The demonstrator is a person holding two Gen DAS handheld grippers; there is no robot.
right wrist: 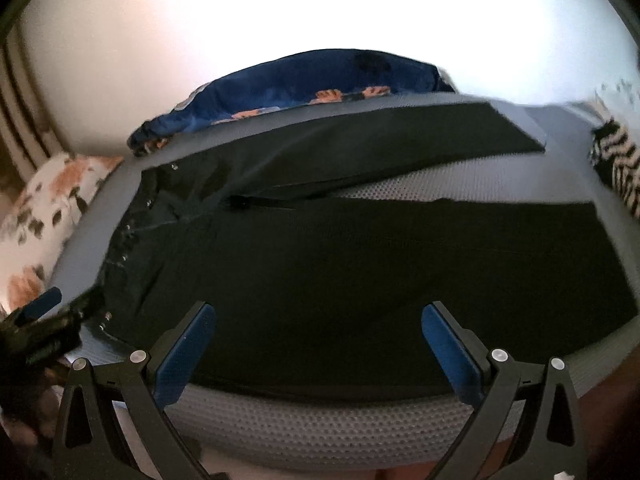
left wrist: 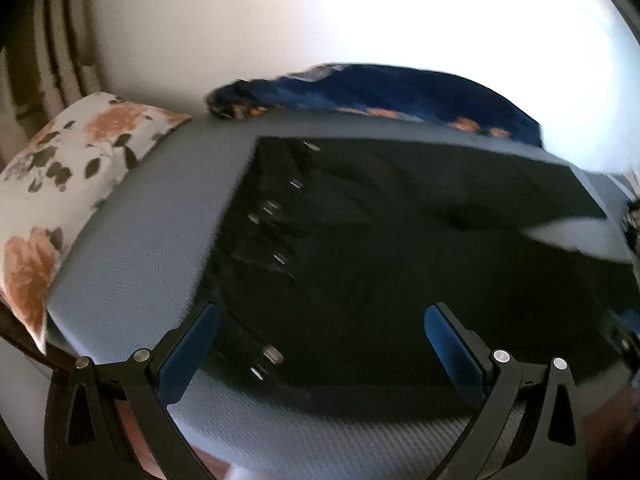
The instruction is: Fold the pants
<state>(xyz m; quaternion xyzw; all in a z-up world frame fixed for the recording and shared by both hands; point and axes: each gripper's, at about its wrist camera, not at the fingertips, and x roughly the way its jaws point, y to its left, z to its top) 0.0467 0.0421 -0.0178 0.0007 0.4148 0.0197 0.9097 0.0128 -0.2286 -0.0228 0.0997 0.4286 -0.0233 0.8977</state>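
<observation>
Both my claws, left gripper (left wrist: 320,344) and right gripper (right wrist: 318,344), spread wide, empty, over black pants (right wrist: 360,272); waistband ahead-left blurred, far leg's hem cut off right.

Blurred pants (left wrist: 400,240) hem, striped cloth (right wrist: 618,164).

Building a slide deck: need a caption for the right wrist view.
Open right gripper above black pants spread flat on a grey mattress, legs apart.
</observation>
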